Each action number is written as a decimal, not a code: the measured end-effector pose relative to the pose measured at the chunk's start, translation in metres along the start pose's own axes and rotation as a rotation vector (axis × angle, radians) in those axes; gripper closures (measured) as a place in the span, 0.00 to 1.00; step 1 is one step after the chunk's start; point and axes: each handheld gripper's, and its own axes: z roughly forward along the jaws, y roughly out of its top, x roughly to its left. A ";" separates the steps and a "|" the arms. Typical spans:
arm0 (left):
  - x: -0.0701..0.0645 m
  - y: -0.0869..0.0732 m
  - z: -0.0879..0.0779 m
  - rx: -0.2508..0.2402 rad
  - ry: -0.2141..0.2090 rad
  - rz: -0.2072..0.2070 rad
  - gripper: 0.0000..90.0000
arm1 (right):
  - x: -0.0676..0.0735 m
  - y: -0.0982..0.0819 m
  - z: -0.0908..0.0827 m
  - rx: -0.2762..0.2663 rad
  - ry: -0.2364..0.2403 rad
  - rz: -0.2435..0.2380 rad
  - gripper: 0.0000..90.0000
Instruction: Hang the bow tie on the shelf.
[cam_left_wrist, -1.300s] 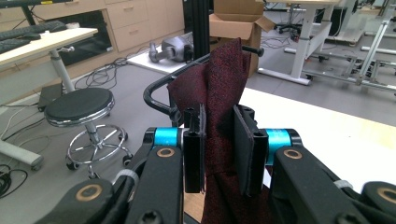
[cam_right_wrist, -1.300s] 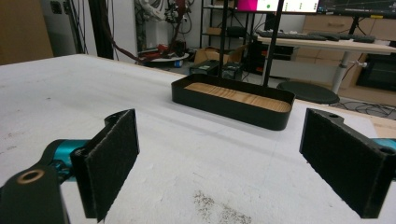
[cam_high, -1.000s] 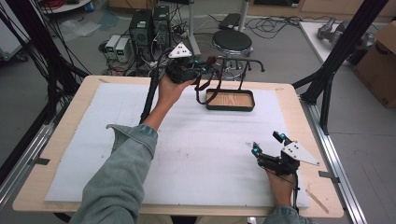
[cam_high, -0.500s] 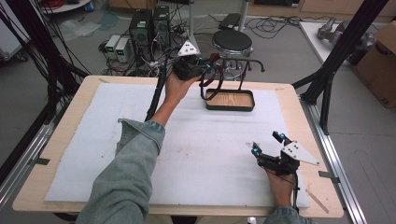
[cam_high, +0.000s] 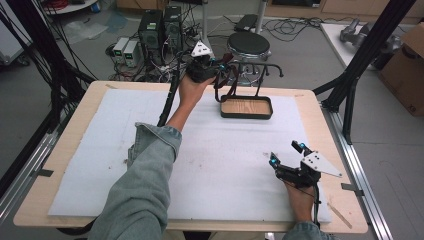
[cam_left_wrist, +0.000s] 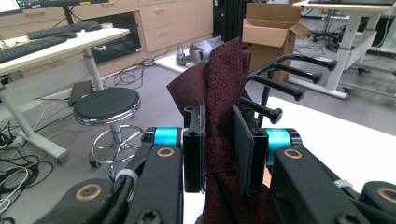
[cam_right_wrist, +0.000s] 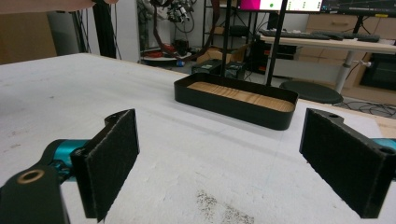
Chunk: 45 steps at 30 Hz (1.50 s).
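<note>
Necktie (cam_left_wrist: 224, 93) of dark burgundy weave is the piece in hand, held up at the far edge of the tabletop (cam_high: 70, 150), just left of the black rack. Going by size: the tabletop is pale wood covered by a white foam sheet (cam_high: 225, 160), matte and faintly speckled. On its far side sits the rack's base, a shallow black tray (cam_high: 247, 108) with rounded corners and a wood-grain floor, from which thin black posts rise to a row of round-tipped pegs (cam_left_wrist: 280, 88).

The left gripper (cam_high: 214, 71) is raised beside those pegs, its jaws closed tight on the folded fabric; in the left gripper view the cloth stands up between the two black pads and hangs down below them, so its long axis runs roughly vertical, across the jaws. The pegs lie just beyond and to the right of the cloth in that view, near but apart from it. That gap looks like what the coming move turns on: I judge the tie is to be draped over a peg, which would mean carrying it slightly farther and across.

The right gripper (cam_high: 286, 154) rests low on the foam at the near right, well apart from the rack, jaws spread wide and empty, their pads faced with a coarse dark lining.
</note>
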 end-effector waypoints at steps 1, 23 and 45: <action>0.001 -0.001 0.001 0.001 -0.001 0.001 0.83 | 0.000 0.000 0.000 0.000 0.000 0.002 0.12; -0.004 -0.013 0.005 -0.032 0.038 0.068 0.82 | 0.000 0.000 0.000 0.001 0.009 -0.001 0.12; 0.003 -0.025 0.000 0.024 0.053 0.070 0.76 | 0.001 0.000 0.000 0.003 0.007 0.003 0.12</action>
